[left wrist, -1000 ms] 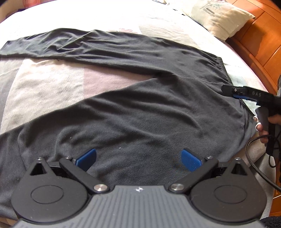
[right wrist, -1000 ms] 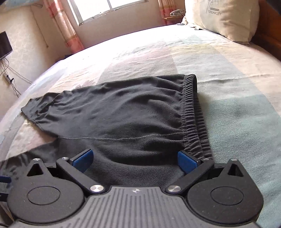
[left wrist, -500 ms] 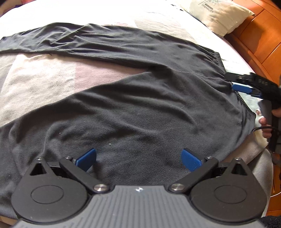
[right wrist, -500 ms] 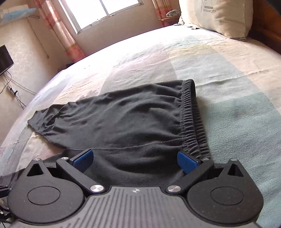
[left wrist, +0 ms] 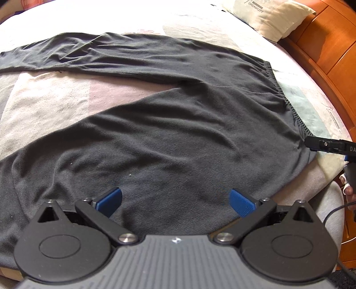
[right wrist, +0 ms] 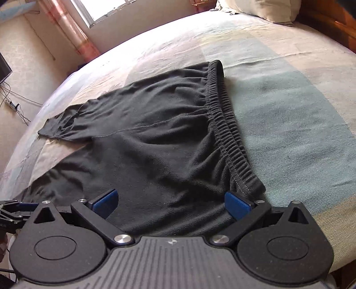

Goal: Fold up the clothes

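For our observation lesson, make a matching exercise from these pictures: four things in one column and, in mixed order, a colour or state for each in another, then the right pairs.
Things:
1. trousers
2. pillow
3. headboard
4. left claw

Colour or state:
A. cream, with printed lettering
B. open, above the dark cloth
C. orange-brown wood
D. black, spread flat on the bed, legs apart

Pairs: 1-D, 2-A, 3-C, 4-B
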The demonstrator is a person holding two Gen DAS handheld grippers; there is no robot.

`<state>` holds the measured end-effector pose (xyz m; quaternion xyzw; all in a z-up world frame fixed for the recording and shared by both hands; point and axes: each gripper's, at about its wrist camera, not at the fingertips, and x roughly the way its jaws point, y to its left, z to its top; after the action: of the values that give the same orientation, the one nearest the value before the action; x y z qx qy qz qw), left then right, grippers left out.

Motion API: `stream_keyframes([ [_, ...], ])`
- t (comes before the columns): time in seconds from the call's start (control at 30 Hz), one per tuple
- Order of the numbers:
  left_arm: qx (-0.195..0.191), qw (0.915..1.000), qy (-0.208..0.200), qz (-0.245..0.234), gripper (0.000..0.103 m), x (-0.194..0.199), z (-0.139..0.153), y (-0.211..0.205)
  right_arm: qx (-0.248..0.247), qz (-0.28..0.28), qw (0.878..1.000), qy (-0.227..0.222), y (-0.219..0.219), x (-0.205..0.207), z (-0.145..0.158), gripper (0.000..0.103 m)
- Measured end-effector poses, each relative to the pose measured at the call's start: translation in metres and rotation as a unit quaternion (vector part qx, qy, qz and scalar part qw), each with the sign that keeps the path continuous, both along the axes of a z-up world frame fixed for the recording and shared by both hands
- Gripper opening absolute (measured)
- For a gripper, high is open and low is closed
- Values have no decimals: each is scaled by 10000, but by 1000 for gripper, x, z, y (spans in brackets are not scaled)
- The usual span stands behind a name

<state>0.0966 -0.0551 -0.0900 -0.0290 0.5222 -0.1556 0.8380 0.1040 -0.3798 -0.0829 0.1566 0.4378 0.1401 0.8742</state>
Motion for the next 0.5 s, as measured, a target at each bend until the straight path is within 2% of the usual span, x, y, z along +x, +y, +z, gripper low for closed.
stream_keyframes([
  [0.1,-25,9999,-70,-134,102,1,3,-10,85,190,9996,-166,15,-1,7,103],
  [0.2,7,9998,-49,-189,102,0,2,-14,152,386,9991,-85,33,1,3,103],
  [0.33,104,9999,44,17,102,-1,-1,-5,301,797,9964,38,49,-1,-2,103],
  [0.4,105,9999,32,131,102,-1,0,1,119,953,9953,76,55,3,-7,103],
  [0.5,89,9996,-30,257,102,-3,2,10,116,800,9967,-32,46,15,-13,103],
])
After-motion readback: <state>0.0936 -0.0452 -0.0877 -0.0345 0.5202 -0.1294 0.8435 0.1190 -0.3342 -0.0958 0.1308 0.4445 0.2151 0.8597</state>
